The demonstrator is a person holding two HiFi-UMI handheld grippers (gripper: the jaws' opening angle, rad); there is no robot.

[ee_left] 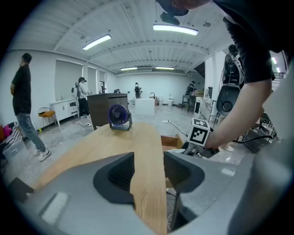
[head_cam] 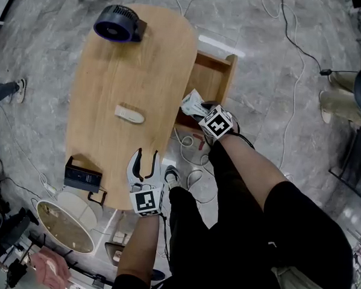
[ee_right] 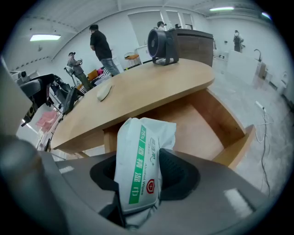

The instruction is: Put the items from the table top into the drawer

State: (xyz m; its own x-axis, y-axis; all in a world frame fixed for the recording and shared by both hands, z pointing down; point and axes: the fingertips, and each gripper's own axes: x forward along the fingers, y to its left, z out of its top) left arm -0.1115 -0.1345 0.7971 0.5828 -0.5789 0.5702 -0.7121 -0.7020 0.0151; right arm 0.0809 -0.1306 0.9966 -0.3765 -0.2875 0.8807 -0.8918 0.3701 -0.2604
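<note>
On the table top (head_cam: 111,77), at the 8 o'clock side of the head view, there is a black box-like device (head_cam: 82,178). Nearer the middle lies a small white oblong item (head_cam: 129,114), its long axis running roughly from 10 to 4 o'clock. A dark fan (head_cam: 117,23) stands at the far 11 o'clock end.

The left gripper (head_cam: 147,154) hovers over the near edge of the table with its jaws apart. In its own view nothing is between them, only the bare wood. The white item lies at about 11 o'clock from it, and this hand is the nearer one to it.

The right gripper (head_cam: 201,110) is clenched on a white pack of wipes (ee_right: 142,151). The long axis of the pack runs along the jaws and its top sticks out past them.

The open drawer (head_cam: 211,82) lies just beyond this gripper, at about 1 o'clock from it. In the right gripper view its floor (ee_right: 197,128) is directly behind and below the pack. The visible part of the floor holds nothing; the part under the table top is hidden. I judge that the pack must go forward and down before release.
</note>
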